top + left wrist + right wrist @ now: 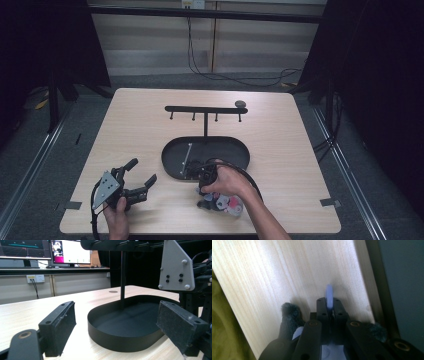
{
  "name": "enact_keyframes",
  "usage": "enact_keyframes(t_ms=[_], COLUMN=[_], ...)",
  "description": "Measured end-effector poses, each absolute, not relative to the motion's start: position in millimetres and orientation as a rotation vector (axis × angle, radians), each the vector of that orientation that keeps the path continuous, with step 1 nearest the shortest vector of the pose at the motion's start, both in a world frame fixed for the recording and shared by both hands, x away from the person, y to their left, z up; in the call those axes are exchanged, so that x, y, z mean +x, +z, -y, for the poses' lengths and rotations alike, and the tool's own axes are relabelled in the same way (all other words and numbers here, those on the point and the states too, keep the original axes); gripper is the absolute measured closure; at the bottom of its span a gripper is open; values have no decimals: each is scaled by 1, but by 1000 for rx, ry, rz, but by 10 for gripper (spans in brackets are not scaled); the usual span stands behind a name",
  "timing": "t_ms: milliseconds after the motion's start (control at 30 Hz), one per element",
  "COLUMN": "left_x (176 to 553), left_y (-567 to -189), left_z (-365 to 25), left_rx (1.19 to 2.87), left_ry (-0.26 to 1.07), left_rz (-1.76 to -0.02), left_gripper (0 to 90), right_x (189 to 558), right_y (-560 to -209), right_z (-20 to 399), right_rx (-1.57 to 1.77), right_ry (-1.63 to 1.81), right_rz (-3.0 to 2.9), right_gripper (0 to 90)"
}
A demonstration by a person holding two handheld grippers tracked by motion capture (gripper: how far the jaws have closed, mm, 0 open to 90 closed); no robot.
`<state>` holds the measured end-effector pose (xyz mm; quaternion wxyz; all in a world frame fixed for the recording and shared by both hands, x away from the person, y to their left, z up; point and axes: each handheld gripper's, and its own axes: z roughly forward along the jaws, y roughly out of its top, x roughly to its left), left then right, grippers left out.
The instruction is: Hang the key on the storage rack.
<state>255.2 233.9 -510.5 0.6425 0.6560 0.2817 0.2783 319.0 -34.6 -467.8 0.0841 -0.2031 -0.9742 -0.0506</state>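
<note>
Dim, soft, dark edges; blurred close-ups.

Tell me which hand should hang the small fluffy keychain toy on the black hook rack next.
Right. The right gripper has its jaws shut on the pale blue ring of the small fluffy keychain toy, beside the black oval tray. The left gripper rests open and empty on the wooden table, farther from the black hook rack.
</note>
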Motion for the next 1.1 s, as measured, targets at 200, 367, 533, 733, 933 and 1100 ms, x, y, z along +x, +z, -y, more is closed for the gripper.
enact_keyframes(t_ms=[200,367,533,733,933,1100], left_x=[255,255,255,255,255,255], left_y=[-510,-510,-510,-510,-510,-510], left_z=[-234,-234,-234,-234,-234,-234], left_rx=[1495,1495,1495,1495,1495,1495], left_ry=[634,634,634,634,635,634], left_rz=[-642,-641,-642,-641,-642,-641], left_gripper=[152,152,152,153,152,152], right_x=[325,325,322,320,317,316], right_y=[-463,-453,-445,-437,-421,-415], right_z=[40,47,55,62,67,71], right_rx=[-655,-621,-628,-628,-605,-588], right_ry=[-217,-267,-288,-308,-323,-332], right_rz=[2875,2870,2863,2868,2912,2899], right_gripper=[873,873,873,873,874,874])
